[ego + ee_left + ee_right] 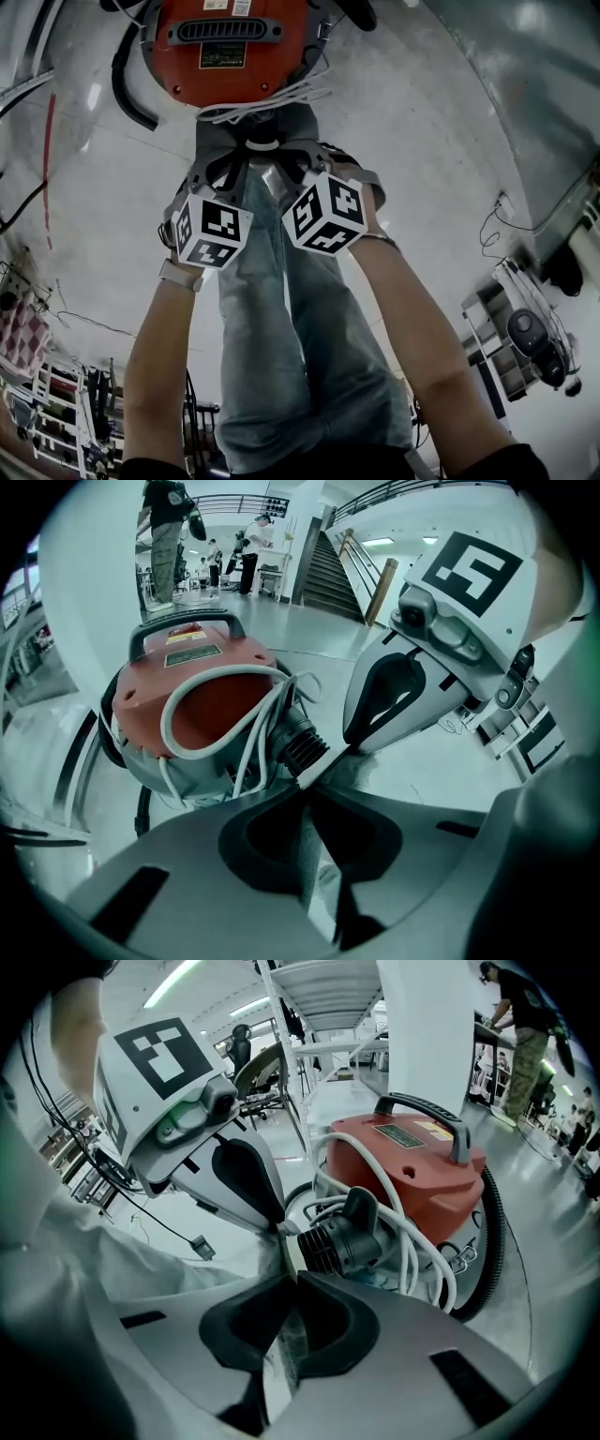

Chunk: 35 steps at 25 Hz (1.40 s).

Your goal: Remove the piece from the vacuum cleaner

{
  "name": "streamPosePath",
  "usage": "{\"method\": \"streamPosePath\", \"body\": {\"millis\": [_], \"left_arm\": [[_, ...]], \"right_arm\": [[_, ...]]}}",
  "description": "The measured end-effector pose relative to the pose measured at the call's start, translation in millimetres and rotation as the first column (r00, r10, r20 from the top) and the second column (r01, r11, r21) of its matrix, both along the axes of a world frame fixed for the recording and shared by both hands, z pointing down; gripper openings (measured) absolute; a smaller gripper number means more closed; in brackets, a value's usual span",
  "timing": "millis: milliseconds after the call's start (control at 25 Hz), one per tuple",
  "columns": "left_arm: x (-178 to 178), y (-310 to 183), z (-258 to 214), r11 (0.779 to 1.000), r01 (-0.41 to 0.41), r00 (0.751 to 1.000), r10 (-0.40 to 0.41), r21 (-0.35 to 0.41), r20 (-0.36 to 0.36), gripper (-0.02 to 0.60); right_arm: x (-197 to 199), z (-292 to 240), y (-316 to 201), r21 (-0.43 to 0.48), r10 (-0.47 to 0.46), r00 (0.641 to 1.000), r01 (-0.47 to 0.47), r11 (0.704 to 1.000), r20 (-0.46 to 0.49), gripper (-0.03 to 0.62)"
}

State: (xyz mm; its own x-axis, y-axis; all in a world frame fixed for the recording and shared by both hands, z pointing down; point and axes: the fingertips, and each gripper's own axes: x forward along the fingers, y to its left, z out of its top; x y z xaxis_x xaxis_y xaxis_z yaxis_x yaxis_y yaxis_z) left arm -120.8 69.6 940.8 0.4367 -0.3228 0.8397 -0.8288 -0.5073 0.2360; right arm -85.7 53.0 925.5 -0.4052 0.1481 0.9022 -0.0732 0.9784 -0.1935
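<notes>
Your left gripper point(308, 786) has its jaws nearly together, pinching the pale piece point(286, 1340), which shows as a thin light strip in the gap. Your right gripper point(286, 1275) is the same, jaws pressed on that piece from the other side. The two grippers' tips sit just beside each other, both pointing steeply down. In the head view their marker cubes point(212, 231) are side by side, close but apart.

The piece sits at the mouth of a black ribbed hose cuff point(334, 1238), touching it. I cannot tell whether it is seated in the cuff or already loose. The cuff comes off the front of the vacuum cleaner point(230, 47), a red drum body with a grey lower half standing on the floor point(422, 141) just beyond the gripper tips.

A white power cord point(214, 682) is looped over the red top and hangs in strands down past the cuff. A black carry handle point(427, 1116) arches over the top, with a label plate beneath it. A black corrugated hose point(127, 89) curves round the side of the body.

Your jeans-clad legs point(300, 356) stand below the grippers in the head view, with both forearms reaching forward and a wristband point(180, 276) on the left one.

Shelving and cables sit well off to the sides, and people stand far back in the hall.
</notes>
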Motion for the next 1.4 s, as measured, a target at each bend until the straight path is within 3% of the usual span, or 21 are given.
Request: {"method": "streamPosePath", "body": {"millis": [1400], "left_arm": [[1.1,7.8,-2.0,0.999,0.038,0.999,-0.038,-0.002,0.031,0.054]], "right_arm": [[4.1,-0.7,16.2,-0.012,0.034,0.999,-0.034,0.999,0.015,0.049]]}}
